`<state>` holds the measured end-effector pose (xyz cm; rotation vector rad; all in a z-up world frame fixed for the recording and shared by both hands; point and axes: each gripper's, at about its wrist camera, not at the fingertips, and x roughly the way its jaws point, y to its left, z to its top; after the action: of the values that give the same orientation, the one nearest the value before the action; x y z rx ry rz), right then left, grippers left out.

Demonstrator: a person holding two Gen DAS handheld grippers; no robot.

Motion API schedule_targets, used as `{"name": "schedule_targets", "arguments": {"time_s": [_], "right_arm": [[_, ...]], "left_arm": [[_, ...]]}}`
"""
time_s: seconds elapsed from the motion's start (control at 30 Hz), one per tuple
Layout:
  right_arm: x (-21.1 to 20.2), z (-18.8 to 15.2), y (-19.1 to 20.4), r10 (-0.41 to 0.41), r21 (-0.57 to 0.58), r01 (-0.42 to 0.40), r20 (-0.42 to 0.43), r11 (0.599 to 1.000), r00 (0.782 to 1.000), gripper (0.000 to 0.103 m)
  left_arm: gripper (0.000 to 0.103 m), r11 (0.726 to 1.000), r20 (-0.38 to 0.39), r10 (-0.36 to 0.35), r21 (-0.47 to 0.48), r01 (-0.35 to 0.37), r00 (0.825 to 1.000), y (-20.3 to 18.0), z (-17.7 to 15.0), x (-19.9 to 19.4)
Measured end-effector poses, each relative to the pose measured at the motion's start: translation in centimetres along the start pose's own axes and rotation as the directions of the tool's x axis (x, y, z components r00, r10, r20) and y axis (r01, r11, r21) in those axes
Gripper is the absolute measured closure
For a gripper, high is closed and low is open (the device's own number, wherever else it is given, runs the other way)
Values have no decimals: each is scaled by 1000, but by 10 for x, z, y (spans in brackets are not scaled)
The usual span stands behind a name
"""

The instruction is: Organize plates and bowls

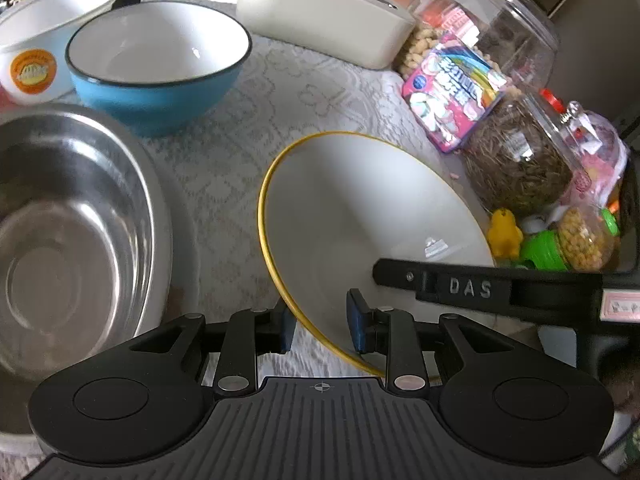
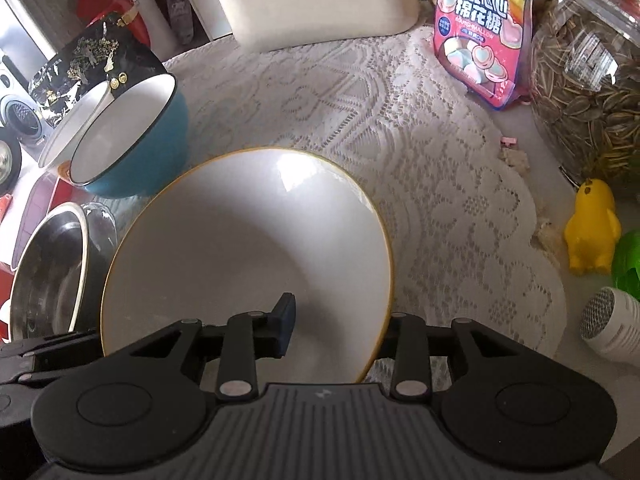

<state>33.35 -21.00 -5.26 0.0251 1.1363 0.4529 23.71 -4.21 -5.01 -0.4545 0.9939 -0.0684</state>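
A white bowl with a yellow rim (image 1: 360, 208) (image 2: 240, 248) hangs tilted just above the lace cloth, held from both sides. My left gripper (image 1: 322, 326) is shut on its near rim, one blue pad outside and one inside. My right gripper (image 2: 336, 336) is shut on the opposite rim: one pad (image 2: 286, 326) lies inside the bowl and the other finger is hidden beneath it. A blue bowl (image 1: 160, 92) (image 2: 140, 148) stands to the left, with a white bowl bearing an orange sticker (image 1: 36, 40) behind it. A steel bowl (image 1: 72, 220) (image 2: 48, 272) sits at the near left.
A cream box (image 1: 320, 16) stands at the back. To the right are a marshmallow packet (image 2: 480, 36), clear jars of seeds (image 1: 516, 160), a yellow duck toy (image 2: 592, 228) and a small white device (image 2: 616, 332). Bare lace cloth (image 2: 400, 140) lies between the bowls and the jars.
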Motion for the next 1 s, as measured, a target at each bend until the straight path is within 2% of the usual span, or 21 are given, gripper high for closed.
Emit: {"name": "schedule_targets", "arguments": {"time_s": [0.13, 0.5, 0.73, 1.0], "right_arm": [[-1, -2, 1, 0, 4, 0, -3, 1000, 1000, 68], [-3, -7, 2, 10, 3, -10, 4, 1000, 1000, 66], [-4, -7, 2, 10, 10, -10, 0, 1000, 1000, 66], [-6, -14, 4, 26, 4, -26, -13, 1000, 1000, 64]], "left_arm": [[74, 1000, -15, -17, -6, 17, 1000, 4, -7, -3], [74, 1000, 9, -19, -11, 19, 1000, 7, -6, -14], [74, 1000, 58, -6, -19, 8, 998, 8, -5, -26], [74, 1000, 54, -12, -26, 14, 998, 12, -4, -29]]}}
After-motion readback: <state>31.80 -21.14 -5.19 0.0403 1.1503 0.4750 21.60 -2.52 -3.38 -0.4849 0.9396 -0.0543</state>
